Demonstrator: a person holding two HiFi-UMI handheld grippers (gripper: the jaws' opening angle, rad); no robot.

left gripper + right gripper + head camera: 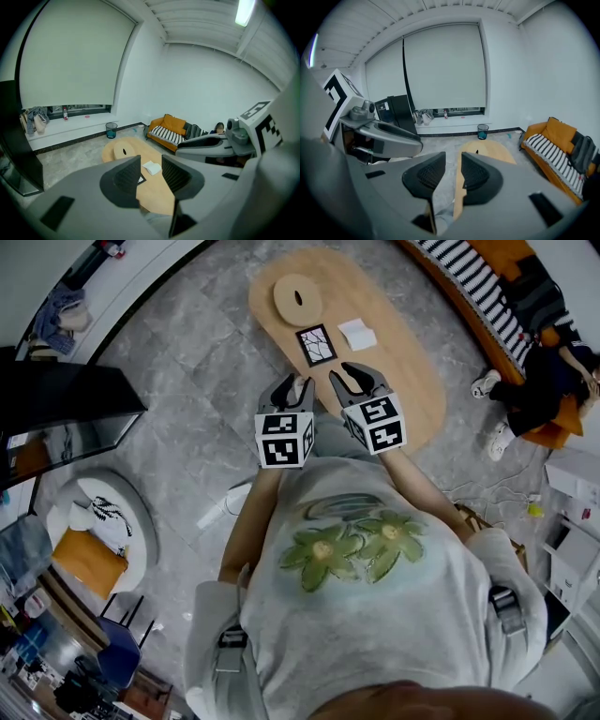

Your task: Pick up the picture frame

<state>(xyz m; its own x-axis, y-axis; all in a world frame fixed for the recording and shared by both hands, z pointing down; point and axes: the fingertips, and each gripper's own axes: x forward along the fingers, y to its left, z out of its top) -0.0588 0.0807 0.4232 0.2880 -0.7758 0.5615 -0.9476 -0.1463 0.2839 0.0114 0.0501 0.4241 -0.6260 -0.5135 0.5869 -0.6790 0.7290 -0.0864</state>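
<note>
Head view: picture frame [316, 344] lies just beyond left gripper's [294, 383] open fingers [280, 391].

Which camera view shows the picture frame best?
The head view: the whole picture frame lies in sight on the table. The left gripper view shows only a corner past one jaw; the right gripper view shows none.

The head view looks steeply down from above the person [375, 596] onto the wooden table [403, 381] and floor [187, 427]. The cameras on the left gripper [294, 386] and right gripper [353, 381] sit close behind the jaws, facing forward — both show that table, the orange sofa [173, 125] and the bin [111, 130].
</note>
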